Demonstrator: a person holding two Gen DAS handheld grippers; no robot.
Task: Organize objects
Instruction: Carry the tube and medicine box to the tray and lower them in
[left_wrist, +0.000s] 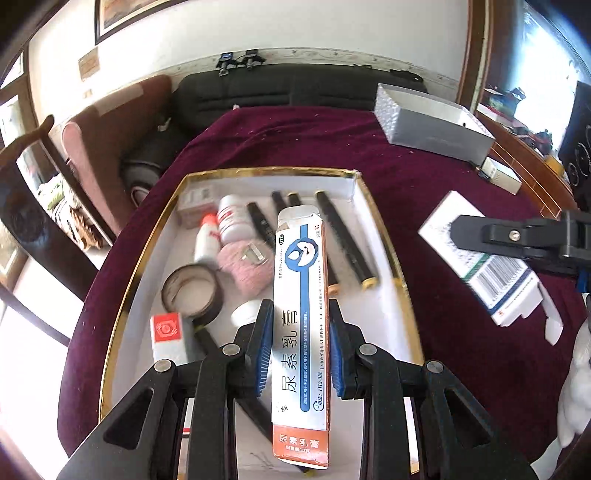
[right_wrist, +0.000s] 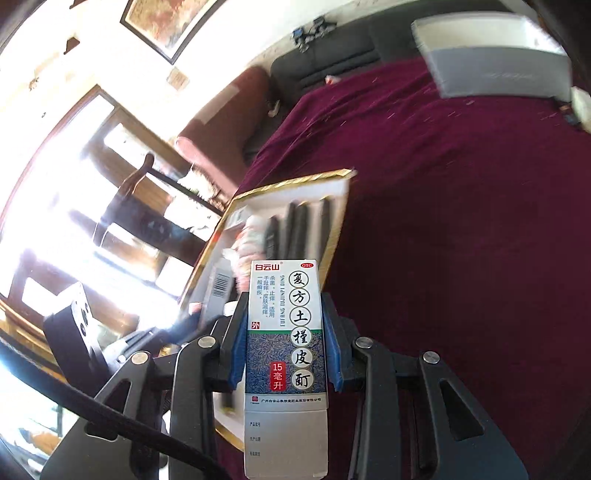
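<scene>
My left gripper (left_wrist: 300, 314) is shut on a long white, blue and orange ointment box (left_wrist: 301, 332) and holds it above a gold-rimmed white tray (left_wrist: 354, 184). The tray holds black pens (left_wrist: 345, 240), white bottles (left_wrist: 232, 218), a tape roll (left_wrist: 192, 291), a pink pouch (left_wrist: 247, 269) and small boxes. My right gripper (right_wrist: 285, 314) is shut on a white and green medicine box (right_wrist: 286, 350), held beside the tray (right_wrist: 295, 179), over the maroon cloth. In the left wrist view the right gripper (left_wrist: 480, 232) shows with that box (left_wrist: 498, 291) in it.
The maroon tablecloth (left_wrist: 303, 144) covers the table. A grey and white box (left_wrist: 432, 122) lies at the far right, with a small white box (left_wrist: 498, 173) near it. A black sofa (left_wrist: 277, 88) and a pink chair (left_wrist: 107, 147) stand behind the table.
</scene>
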